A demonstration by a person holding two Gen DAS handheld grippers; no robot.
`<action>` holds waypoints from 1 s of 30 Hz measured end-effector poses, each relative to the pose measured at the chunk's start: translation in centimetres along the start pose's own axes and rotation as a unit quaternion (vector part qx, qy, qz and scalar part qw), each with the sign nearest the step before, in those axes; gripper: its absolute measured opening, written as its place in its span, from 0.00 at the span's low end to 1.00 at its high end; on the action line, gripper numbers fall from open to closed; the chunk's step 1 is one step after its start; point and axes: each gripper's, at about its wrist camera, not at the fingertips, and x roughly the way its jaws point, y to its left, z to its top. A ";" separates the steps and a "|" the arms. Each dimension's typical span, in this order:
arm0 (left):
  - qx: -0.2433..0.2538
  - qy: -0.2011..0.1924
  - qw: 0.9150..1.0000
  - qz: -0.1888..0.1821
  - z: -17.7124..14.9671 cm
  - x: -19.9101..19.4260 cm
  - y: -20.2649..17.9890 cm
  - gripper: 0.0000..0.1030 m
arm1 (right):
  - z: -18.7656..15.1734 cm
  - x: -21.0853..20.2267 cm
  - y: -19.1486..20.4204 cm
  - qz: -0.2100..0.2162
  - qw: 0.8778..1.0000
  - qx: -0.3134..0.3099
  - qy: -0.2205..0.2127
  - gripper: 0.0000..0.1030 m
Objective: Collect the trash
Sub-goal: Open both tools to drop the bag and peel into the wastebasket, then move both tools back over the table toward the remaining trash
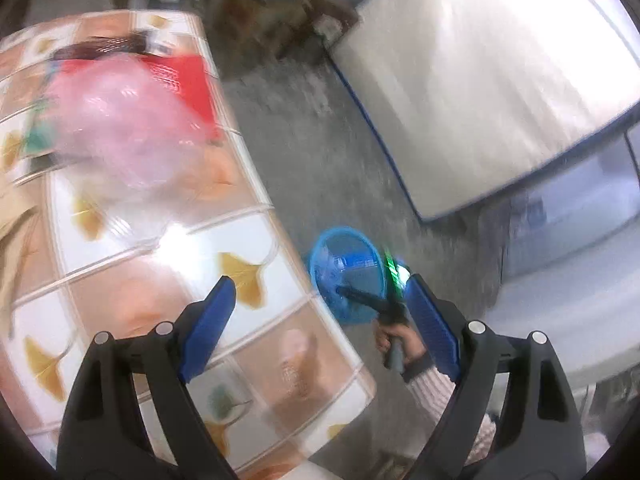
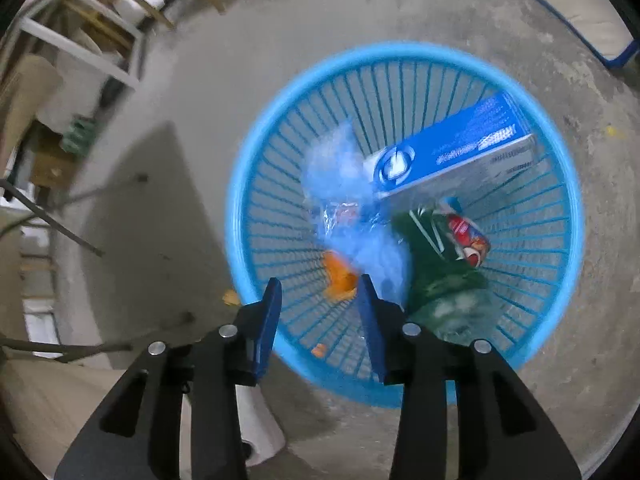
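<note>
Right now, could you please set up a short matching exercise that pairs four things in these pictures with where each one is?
Things:
1. blue and white box
2. pink plastic bag
3. orange scrap
4. blue basket

Places:
A. on the tiled table
B. on the concrete floor
C. leaning inside the basket, toward its far side
D. in the basket, just beyond the right gripper

Pairs: 1-C, 2-A, 3-D, 4-B
</note>
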 end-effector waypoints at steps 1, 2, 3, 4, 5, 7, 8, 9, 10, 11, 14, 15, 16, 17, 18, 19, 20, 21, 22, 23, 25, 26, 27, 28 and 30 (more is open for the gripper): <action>-0.010 -0.017 1.000 0.000 -0.5 -1.4 1.0 0.80 | 0.0 -0.9 0.0 0.008 1.000 0.004 -0.009 0.37; -0.016 -0.028 0.999 -0.001 -1.0 -2.1 1.6 0.80 | -0.2 -2.0 -0.3 0.018 1.000 0.010 -0.020 0.37; -0.020 -0.040 0.999 -0.001 -1.4 -3.2 2.3 0.80 | -0.5 -3.2 -0.3 0.028 0.999 0.020 -0.034 0.37; -0.023 -0.054 0.998 0.003 -1.9 -4.3 2.9 0.80 | -0.7 -4.0 -0.4 0.032 0.998 0.025 -0.043 0.37; -0.023 -0.064 0.998 0.007 -2.4 -4.9 3.4 0.80 | -1.1 -5.0 -0.4 0.036 0.998 0.029 -0.053 0.37; -0.021 -0.093 0.995 0.016 -3.6 -7.1 4.4 0.80 | -2.1 -6.8 -0.3 0.044 0.996 0.033 -0.070 0.37; -0.018 -0.106 0.994 0.022 -4.4 -8.6 4.9 0.80 | -2.7 -7.9 0.2 0.049 0.995 0.033 -0.079 0.37; -0.015 -0.116 0.993 0.026 -4.9 -9.1 5.4 0.80 | -3.4 -9.1 0.9 0.057 0.994 0.030 -0.089 0.38; -0.010 -0.133 0.990 0.035 -5.6 -10.5 5.9 0.80 | -4.1 -10.2 1.5 0.065 0.993 0.026 -0.100 0.40; -0.006 -0.144 0.989 0.044 -6.2 -11.4 6.5 0.81 | -4.9 -11.4 2.5 0.072 0.991 0.020 -0.109 0.46; 0.001 -0.175 0.982 0.078 -7.8 -13.6 8.0 0.82 | -6.9 -15.2 5.7 0.097 0.986 -0.009 -0.138 0.53; 0.004 -0.184 0.979 0.093 -8.3 -14.5 8.5 0.82 | -7.5 -16.7 7.3 0.105 0.984 -0.025 -0.145 0.54; 0.007 -0.195 0.974 0.111 -9.0 -15.3 9.2 0.83 | -7.7 -17.6 8.5 0.110 0.982 -0.038 -0.149 0.56; 0.009 -0.201 0.972 0.122 -9.5 -15.9 10.0 0.84 | -8.0 -18.8 10.3 0.115 0.980 -0.059 -0.155 0.57; 0.012 -0.206 0.969 0.134 -10.0 -16.4 10.6 0.84 | -8.2 -20.0 12.2 0.119 0.977 -0.081 -0.160 0.59; 0.014 -0.210 0.967 0.142 -10.4 -16.8 11.1 0.84 | -8.4 -21.0 14.0 0.124 0.973 -0.103 -0.164 0.60; 0.017 -0.215 0.964 0.156 -10.8 -17.1 11.9 0.85 | -8.5 -21.8 15.8 0.128 0.970 -0.122 -0.169 0.62; 0.017 -0.216 0.963 0.163 -10.9 -17.2 12.4 0.85 | -8.8 -22.5 17.3 0.134 0.966 -0.138 -0.173 0.64; 0.017 -0.216 0.962 0.165 -10.9 -17.3 13.0 0.86 | -9.0 -23.3 19.8 0.146 0.959 -0.163 -0.177 0.67; 0.015 -0.215 0.963 0.164 -10.8 -17.2 13.8 0.86 | -9.1 -23.9 21.9 0.157 0.953 -0.185 -0.179 0.68; 0.019 -0.202 0.966 0.160 -9.8 -16.5 15.1 0.87 | -9.6 -24.5 25.8 0.174 0.942 -0.226 -0.177 0.69; 0.026 -0.195 0.967 0.162 -9.2 -15.9 15.5 0.87 | -9.7 -24.5 27.8 0.182 0.937 -0.244 -0.174 0.69; 0.035 -0.186 0.968 0.167 -8.5 -15.3 15.7 0.87 | -9.8 -24.3 29.7 0.190 0.932 -0.260 -0.169 0.69; 0.043 -0.176 0.968 0.176 -7.8 -14.7 15.9 0.87 | -9.7 -24.1 30.9 0.194 0.929 -0.269 -0.166 0.69; 0.066 -0.151 0.970 0.179 -5.7 -12.9 16.5 0.89 | -9.7 -23.3 34.2 0.197 0.923 -0.289 -0.159 0.69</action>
